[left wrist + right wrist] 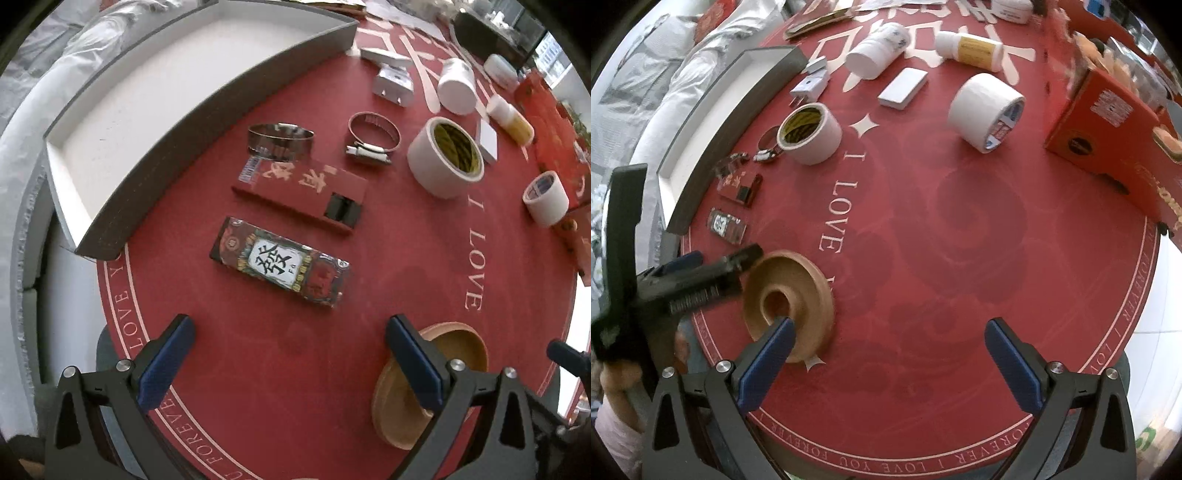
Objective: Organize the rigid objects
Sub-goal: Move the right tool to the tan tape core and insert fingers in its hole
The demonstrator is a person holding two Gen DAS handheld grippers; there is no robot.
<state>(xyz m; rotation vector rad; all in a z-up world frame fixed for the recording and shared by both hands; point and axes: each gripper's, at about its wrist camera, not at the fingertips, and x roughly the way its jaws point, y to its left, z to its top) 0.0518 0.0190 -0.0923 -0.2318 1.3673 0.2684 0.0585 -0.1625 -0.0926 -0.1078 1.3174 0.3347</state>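
A grey tray with a white inside [207,92] lies at the left of a round red mat; it also shows in the right wrist view [713,110]. On the mat lie a patterned card box [280,260], a red box [303,190], a metal band [280,142], a hose clamp [373,138], two tape rolls [445,157] [986,110] and a round wooden dish [792,302]. My left gripper [291,365] is open above the mat, short of the card box, its right finger over the dish. My right gripper [890,360] is open and empty beside the dish.
A white jar [877,51], a yellow-labelled bottle [971,48], a small white box [903,88] and a white plug [809,86] lie at the far side. A red carton [1108,140] stands at the right. The mat's edge curves close below both grippers.
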